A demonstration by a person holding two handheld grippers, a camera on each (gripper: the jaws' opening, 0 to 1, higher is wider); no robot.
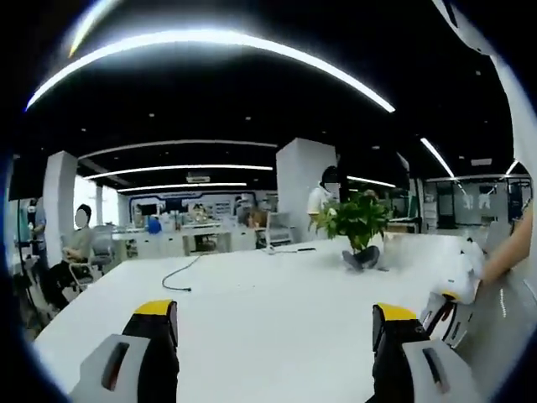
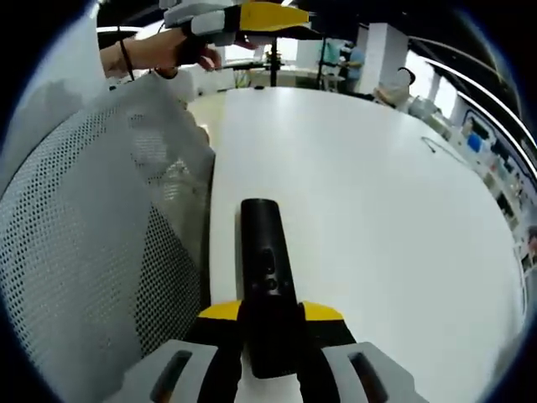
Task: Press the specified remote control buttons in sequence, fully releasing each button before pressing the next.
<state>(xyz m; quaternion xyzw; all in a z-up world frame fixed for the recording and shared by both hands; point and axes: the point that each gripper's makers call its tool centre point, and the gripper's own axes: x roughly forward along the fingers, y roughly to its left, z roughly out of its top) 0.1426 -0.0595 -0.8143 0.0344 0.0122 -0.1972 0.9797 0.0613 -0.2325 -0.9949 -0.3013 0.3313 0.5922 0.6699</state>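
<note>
The right hand-held gripper (image 2: 270,323) is closed on the near end of a black remote control (image 2: 266,277), which points forward over the white surface (image 2: 369,218) beside a mesh chair back (image 2: 75,269). The left hand-held gripper (image 1: 274,323) hangs above the surface with jaws wide apart, holding nothing, facing a potted plant (image 1: 359,231) and a loose cable (image 1: 180,273).

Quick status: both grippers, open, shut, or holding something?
Left gripper: open, holding nothing.
Right gripper: shut on the black remote control.
</note>
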